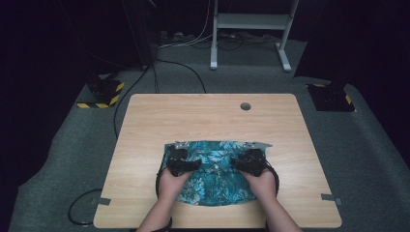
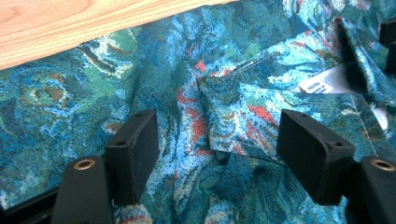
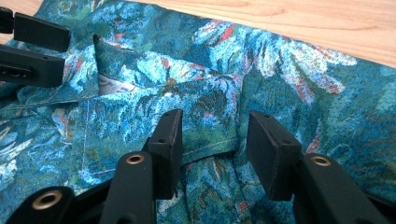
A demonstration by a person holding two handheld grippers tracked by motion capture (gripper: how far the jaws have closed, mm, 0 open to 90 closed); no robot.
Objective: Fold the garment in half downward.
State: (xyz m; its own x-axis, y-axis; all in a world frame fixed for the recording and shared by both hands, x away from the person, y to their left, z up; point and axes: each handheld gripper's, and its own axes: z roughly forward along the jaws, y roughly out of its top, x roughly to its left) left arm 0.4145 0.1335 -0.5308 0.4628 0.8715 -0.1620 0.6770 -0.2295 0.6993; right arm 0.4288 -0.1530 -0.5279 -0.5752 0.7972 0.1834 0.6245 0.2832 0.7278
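Teal floral woven garment (image 1: 212,174) lies rumpled, folding barely begun; left gripper (image 2: 212,140) and right gripper (image 3: 212,142) straddle folds, jaws parted, gripping nothing.

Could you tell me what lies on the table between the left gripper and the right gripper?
In the high view, only the teal patterned cloth lies between the left gripper and the right gripper; the left gripper view shows its folds and a white label there.

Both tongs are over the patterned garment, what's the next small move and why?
Probably close the right tongs on the folded hem edge between its open jaws: that edge of the teal patterned garment sits in the gap, unpinched. The left tongs also stand open around a raised fold, nothing gripped yet.
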